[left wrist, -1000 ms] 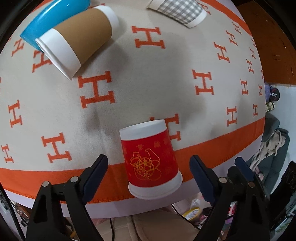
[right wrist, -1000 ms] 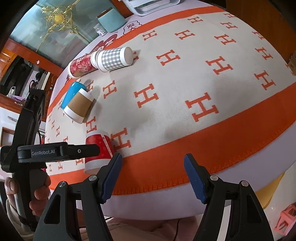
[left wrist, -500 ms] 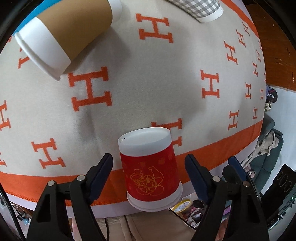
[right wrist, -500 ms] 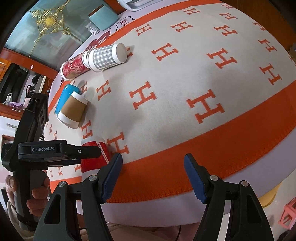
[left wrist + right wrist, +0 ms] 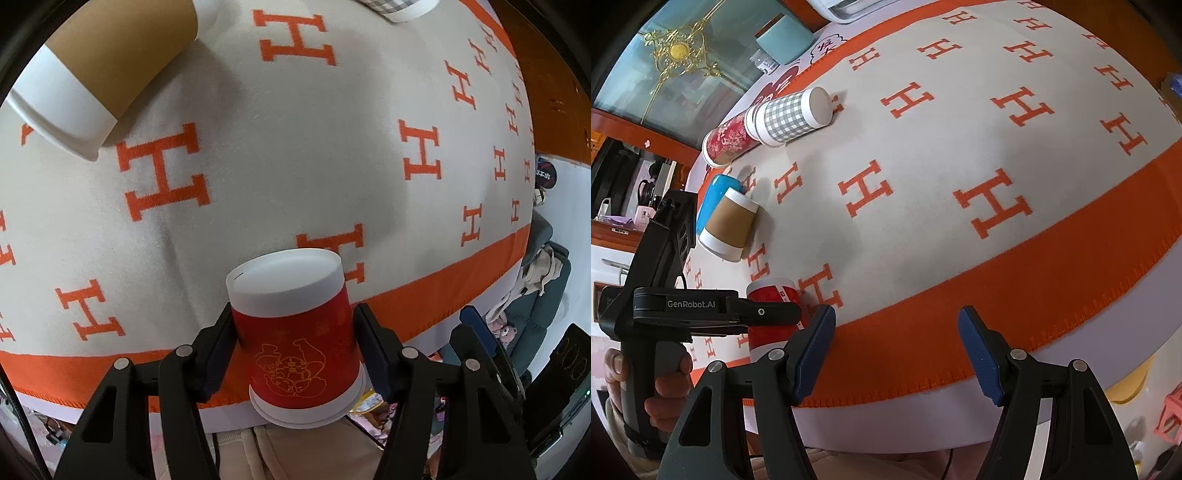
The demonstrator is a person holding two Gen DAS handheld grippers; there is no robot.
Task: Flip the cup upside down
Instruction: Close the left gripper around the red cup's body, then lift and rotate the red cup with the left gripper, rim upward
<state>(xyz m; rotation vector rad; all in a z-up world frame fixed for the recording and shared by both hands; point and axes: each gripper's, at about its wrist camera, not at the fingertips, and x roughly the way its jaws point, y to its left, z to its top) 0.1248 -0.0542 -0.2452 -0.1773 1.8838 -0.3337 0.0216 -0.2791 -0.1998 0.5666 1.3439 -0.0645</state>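
Blanket (image 5: 295, 155): cream, orange H pattern, orange border; covers table.
Left gripper (image 5: 293, 350): clamped on red cup, pads on both sides.
Right gripper (image 5: 897, 354): spread wide, holding nothing, above blanket's border.
Brown cup (image 5: 110, 62): on its side.
Red cup (image 5: 295, 332): near blanket's front edge, white base uppermost, tilted.

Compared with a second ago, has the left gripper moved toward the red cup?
Yes. The left gripper has advanced toward the tablecloth's orange border and shut on the red cup, its fingers flanking the cup's sides.
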